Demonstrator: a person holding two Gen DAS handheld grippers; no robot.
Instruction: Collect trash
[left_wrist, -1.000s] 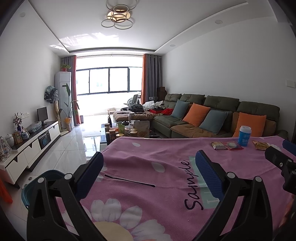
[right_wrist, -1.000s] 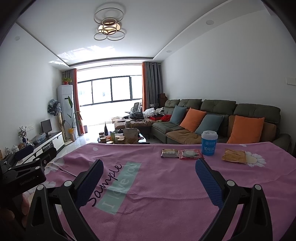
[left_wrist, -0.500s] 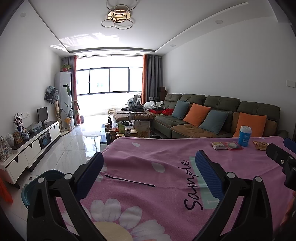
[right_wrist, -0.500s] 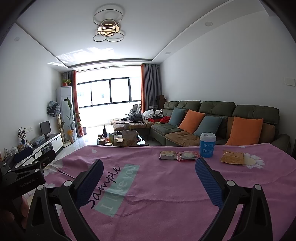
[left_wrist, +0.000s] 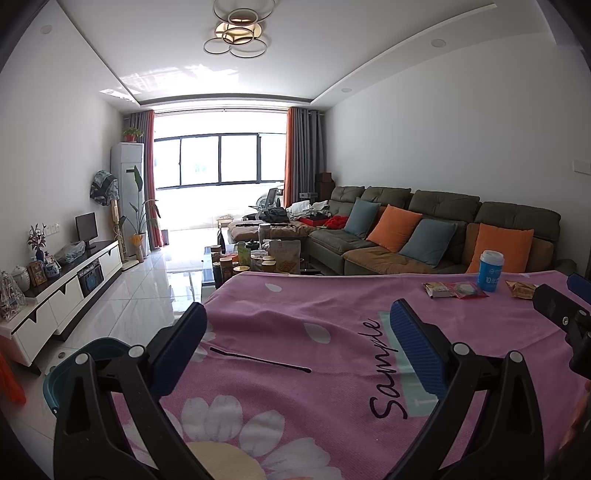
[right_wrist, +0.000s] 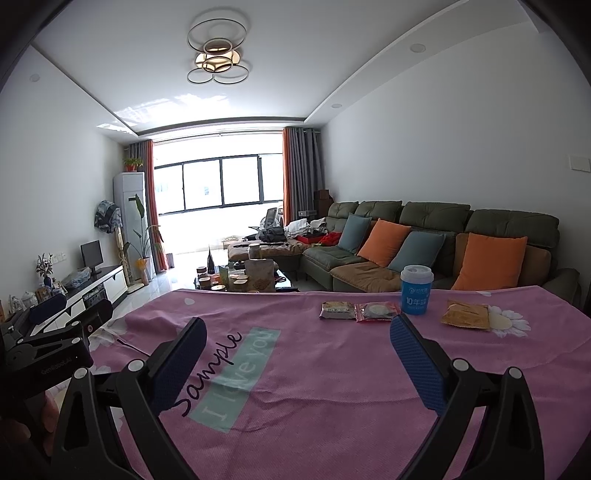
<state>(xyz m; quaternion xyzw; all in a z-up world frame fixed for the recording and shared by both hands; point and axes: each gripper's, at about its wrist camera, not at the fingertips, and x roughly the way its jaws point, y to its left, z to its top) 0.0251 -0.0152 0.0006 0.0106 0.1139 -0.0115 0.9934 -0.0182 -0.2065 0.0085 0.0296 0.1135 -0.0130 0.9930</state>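
Note:
On the pink tablecloth (right_wrist: 332, 387) lie a brown snack wrapper (right_wrist: 336, 310), a red wrapper (right_wrist: 376, 311) and an orange wrapper (right_wrist: 466, 314), beside an upright blue paper cup (right_wrist: 416, 290). They also show far right in the left wrist view: wrappers (left_wrist: 454, 290), cup (left_wrist: 490, 270). My right gripper (right_wrist: 295, 354) is open and empty, short of the wrappers. My left gripper (left_wrist: 295, 345) is open and empty over the cloth's left part. A teal bin (left_wrist: 92, 354) stands on the floor left of the table.
A coffee table (left_wrist: 255, 258) with jars and bags stands beyond the table's far edge. A green sofa (left_wrist: 424, 236) with cushions runs along the right wall. A white TV cabinet (left_wrist: 62, 291) lines the left wall. A thin black stick (left_wrist: 258, 360) lies on the cloth.
The right gripper has moved forward and slightly up; the wrappers and cup now sit closer to its fingertips. The left gripper has hardly moved.

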